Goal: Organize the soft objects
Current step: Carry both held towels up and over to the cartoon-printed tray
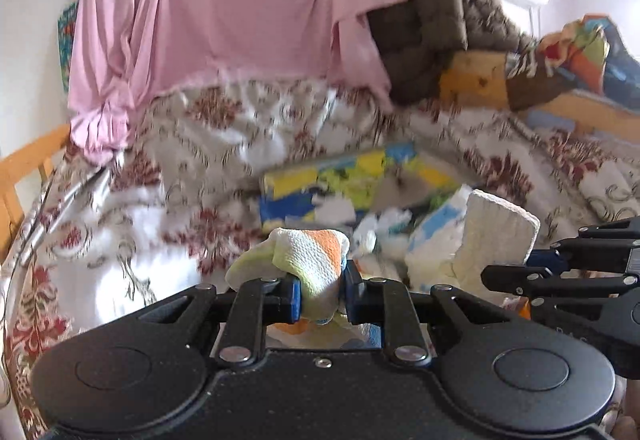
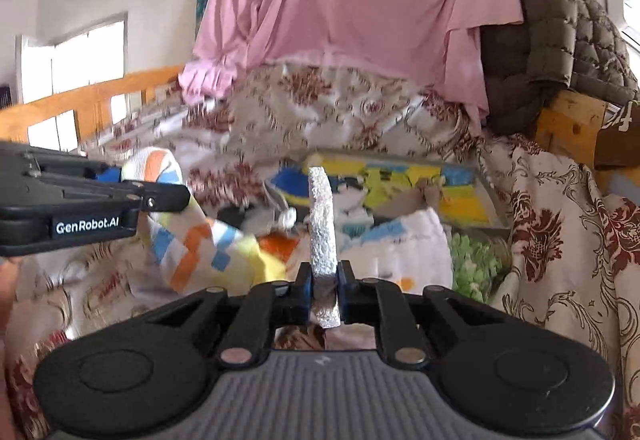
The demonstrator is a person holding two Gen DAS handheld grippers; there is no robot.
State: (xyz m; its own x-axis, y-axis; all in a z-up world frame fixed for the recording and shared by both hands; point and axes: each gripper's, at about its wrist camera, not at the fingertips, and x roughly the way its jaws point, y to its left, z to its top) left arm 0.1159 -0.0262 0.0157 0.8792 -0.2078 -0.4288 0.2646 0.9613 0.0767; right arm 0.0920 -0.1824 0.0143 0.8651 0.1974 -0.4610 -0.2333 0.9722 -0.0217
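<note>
"GenRobot.AI" on left gripper (image 2: 120, 195), clamped on checked towel (image 1: 320, 260), right gripper (image 2: 325, 288) pinching white cloth edge (image 2: 322, 215), bed (image 2: 560, 199) beneath, wooden rail (image 2: 100, 95) behind

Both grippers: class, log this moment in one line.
left gripper: shut on checked towel | right gripper: shut on towel's white edge | bed: floral cover

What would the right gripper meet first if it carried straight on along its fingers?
Probably the colourful box lying on the floral bedspread, just past the towel that the right gripper holds; depth is hard to judge in this blurred view.
</note>
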